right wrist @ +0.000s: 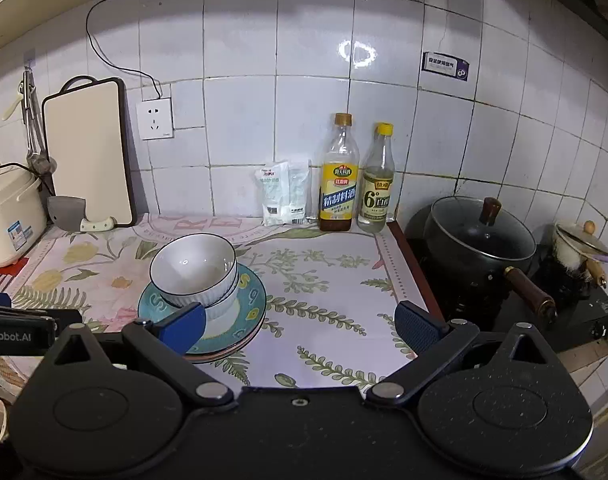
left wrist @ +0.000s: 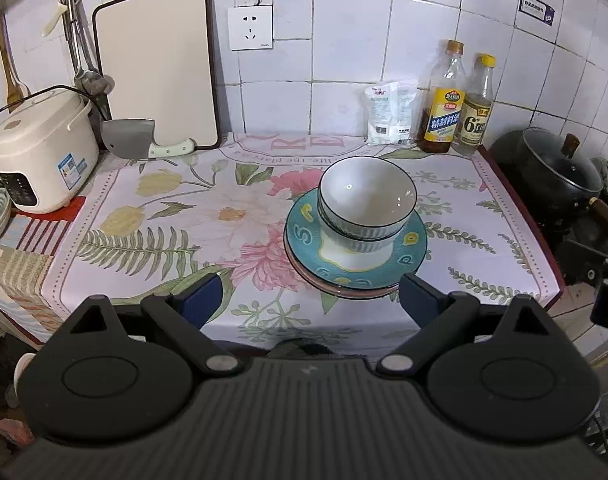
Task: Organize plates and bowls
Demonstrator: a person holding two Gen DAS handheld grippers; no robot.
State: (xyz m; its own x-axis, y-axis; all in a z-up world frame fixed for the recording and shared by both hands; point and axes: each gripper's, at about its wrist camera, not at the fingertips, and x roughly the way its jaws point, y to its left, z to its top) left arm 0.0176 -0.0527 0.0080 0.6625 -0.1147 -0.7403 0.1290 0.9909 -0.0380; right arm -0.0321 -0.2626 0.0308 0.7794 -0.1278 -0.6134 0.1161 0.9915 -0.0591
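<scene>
Two white ribbed bowls (left wrist: 367, 200) sit nested on a teal plate (left wrist: 304, 236), which lies on a pink plate (left wrist: 344, 291) on the floral counter mat. The stack also shows in the right wrist view: bowls (right wrist: 194, 270), teal plate (right wrist: 252, 296). My left gripper (left wrist: 310, 300) is open and empty, held back near the counter's front edge, in front of the stack. My right gripper (right wrist: 300, 326) is open and empty, to the right of the stack; its left finger overlaps the plate's front rim in view.
A rice cooker (left wrist: 40, 152), cleaver (left wrist: 136, 140) and cutting board (left wrist: 156, 68) stand at the back left. A salt bag (left wrist: 390, 114) and two bottles (left wrist: 444, 100) stand at the back right. A black lidded pot (right wrist: 480, 236) sits on the stove to the right.
</scene>
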